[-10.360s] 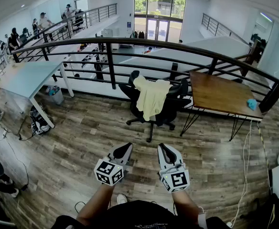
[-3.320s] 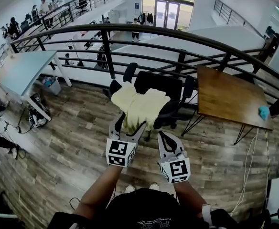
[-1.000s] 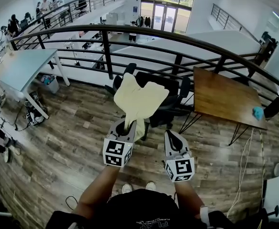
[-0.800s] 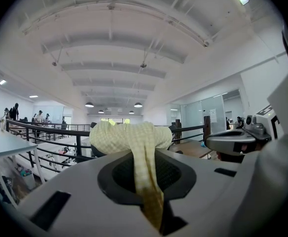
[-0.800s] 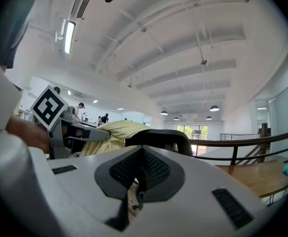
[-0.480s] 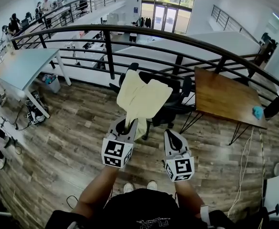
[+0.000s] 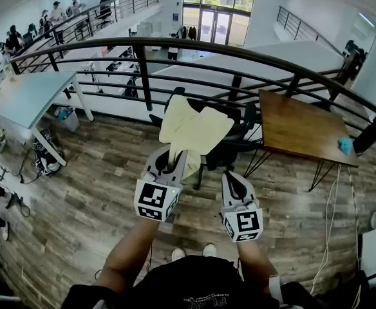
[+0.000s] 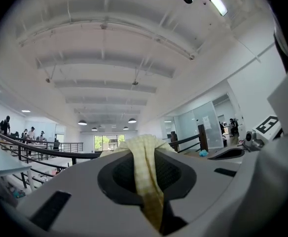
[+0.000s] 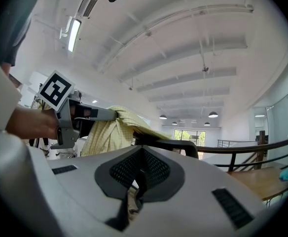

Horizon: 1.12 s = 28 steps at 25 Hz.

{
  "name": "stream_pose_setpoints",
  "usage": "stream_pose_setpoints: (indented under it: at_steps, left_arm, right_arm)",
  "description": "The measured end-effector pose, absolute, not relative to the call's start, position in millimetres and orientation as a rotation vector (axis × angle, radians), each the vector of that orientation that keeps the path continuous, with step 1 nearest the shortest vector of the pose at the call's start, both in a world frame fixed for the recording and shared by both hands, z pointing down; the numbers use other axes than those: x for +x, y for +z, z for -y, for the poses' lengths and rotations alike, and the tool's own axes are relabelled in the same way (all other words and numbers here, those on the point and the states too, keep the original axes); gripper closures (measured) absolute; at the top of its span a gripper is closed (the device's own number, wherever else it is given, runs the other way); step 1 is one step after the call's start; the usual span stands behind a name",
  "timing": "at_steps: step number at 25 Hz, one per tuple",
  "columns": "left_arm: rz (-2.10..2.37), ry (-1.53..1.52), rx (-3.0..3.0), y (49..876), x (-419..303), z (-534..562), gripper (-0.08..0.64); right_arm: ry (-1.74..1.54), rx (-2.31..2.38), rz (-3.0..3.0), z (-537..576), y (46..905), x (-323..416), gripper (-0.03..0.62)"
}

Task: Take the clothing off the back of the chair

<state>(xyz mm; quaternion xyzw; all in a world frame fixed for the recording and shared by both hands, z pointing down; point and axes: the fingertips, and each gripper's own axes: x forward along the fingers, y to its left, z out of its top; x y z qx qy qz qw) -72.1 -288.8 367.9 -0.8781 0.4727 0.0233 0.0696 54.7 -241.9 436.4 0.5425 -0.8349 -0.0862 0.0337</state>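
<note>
Chair (image 7: 234, 139), black and on castors, stands against the railing (image 7: 140, 76), just beside the left edge of the wooden table (image 7: 297, 131). The clothing (image 7: 191, 129), a pale yellow shirt, lies over the top edge of the chair's back. Its lower part runs toward the person and into the left gripper (image 7: 169, 165), whose jaws are clamped on a bunched fold. The shirt looks light, limp and thin. It should slide off the back easily but may catch on the back's corners or the armrests. A thick gather near the hem gives a better hold than a single layer. The right gripper (image 7: 233, 180) hangs beside it with its jaws together and nothing in them. Compared with a second ago, the left gripper is higher, the cloth is drawn up tauter, and more of the chair's back is bare.
</note>
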Motion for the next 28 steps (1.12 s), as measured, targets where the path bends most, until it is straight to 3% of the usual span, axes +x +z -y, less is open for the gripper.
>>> stream_pose_setpoints:
  at_steps: [28]
  left_arm:
    - [-1.429, 0.131, -2.630, 362.8, -96.8, 225.8, 0.495]
  right_arm:
    - [-0.317, 1.618, 2.635, 209.7, 423.8, 24.7, 0.572]
